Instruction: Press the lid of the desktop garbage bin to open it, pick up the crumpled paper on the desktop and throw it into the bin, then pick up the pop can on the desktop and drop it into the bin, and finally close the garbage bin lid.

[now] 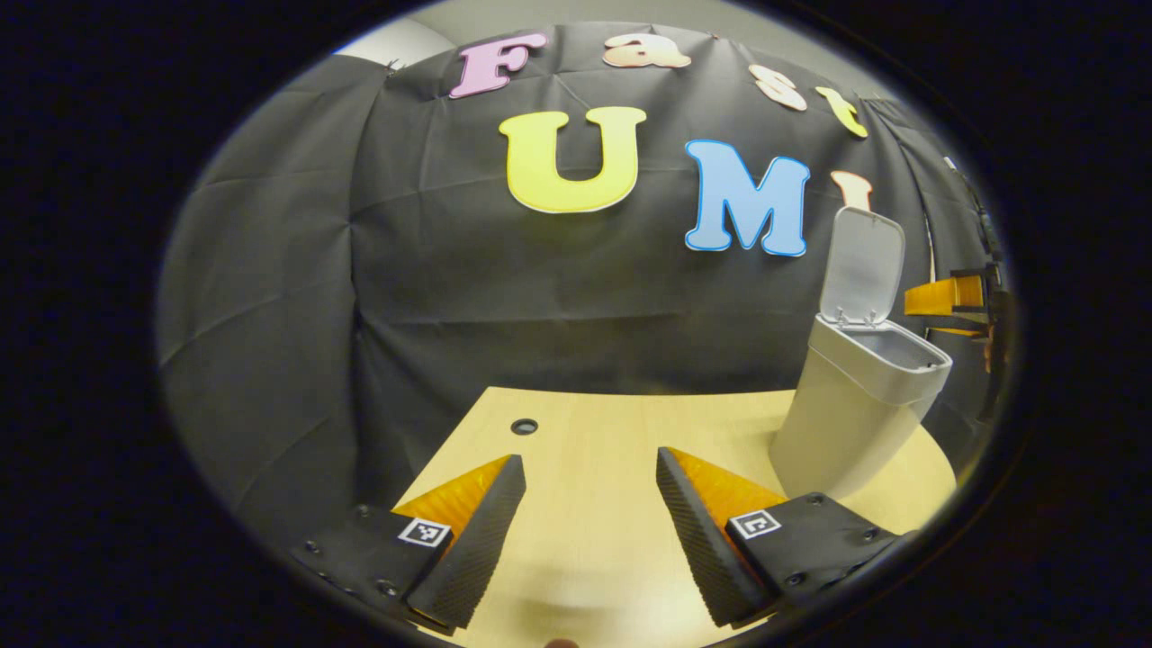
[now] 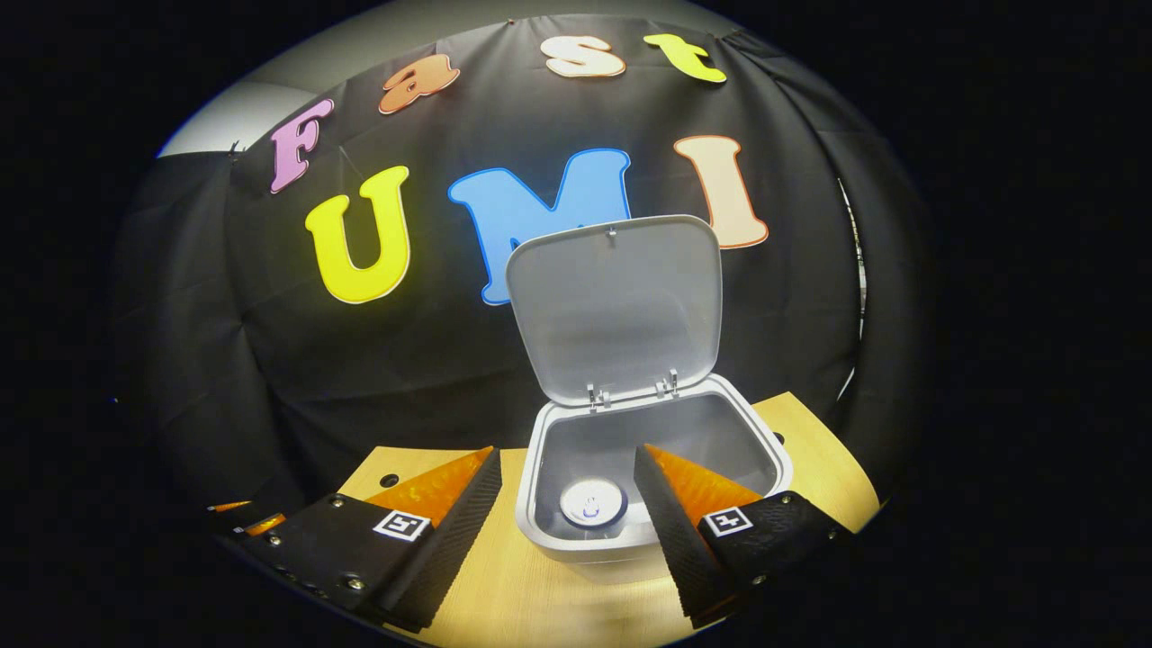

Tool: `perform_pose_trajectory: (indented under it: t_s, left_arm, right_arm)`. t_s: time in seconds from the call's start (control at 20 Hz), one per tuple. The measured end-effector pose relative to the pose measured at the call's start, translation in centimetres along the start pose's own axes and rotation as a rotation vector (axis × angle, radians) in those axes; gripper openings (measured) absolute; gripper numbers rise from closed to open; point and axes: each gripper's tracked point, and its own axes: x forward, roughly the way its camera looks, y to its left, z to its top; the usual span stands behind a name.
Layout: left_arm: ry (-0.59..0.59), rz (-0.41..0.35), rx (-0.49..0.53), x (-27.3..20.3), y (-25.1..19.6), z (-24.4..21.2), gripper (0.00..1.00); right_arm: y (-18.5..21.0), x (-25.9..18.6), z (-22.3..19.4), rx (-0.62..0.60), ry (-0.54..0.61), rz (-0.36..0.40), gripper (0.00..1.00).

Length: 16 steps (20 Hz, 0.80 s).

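The bin (image 2: 576, 540) stands on the table (image 2: 504, 594), in the lower middle of the right gripper view. Its lid (image 2: 616, 301) stands up behind the opening. The pop can (image 2: 592, 502) sits inside the bin, at the bottom. In the left gripper view, the bin (image 1: 846, 414) stands at the right of the table (image 1: 585, 450), and a small hole (image 1: 524, 426) lies near the table's back left edge.

Bin (image 2: 576, 540) front wall: cut off below the rim by the right gripper's (image 2: 567, 522) own fingers and the picture's lower edge.
Pop can (image 2: 593, 502): just its top shows inside the bin; the body is hidden.
Crumpled paper: cannot be made out inside.
Right gripper (image 1: 945, 301), seen from the left gripper view: partly cut off at the picture's edge.
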Motion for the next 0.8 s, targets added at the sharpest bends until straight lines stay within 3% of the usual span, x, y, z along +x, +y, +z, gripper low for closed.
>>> perform_pose_trajectory:
  t_s: [0.4,0.8]
  left_arm:
    - [-0.002,-0.006,-0.011,-0.4,0.0,-0.2,1.0]
    - [-0.002,-0.032,-0.009,-0.9,-0.7,-0.3,0.96]
  right_arm:
    - [0.2,-0.6,0.9,-0.016,-0.021,-0.002,0.95]
    - [0.4,0.3,7.1,-0.067,-0.129,-0.007,0.95]
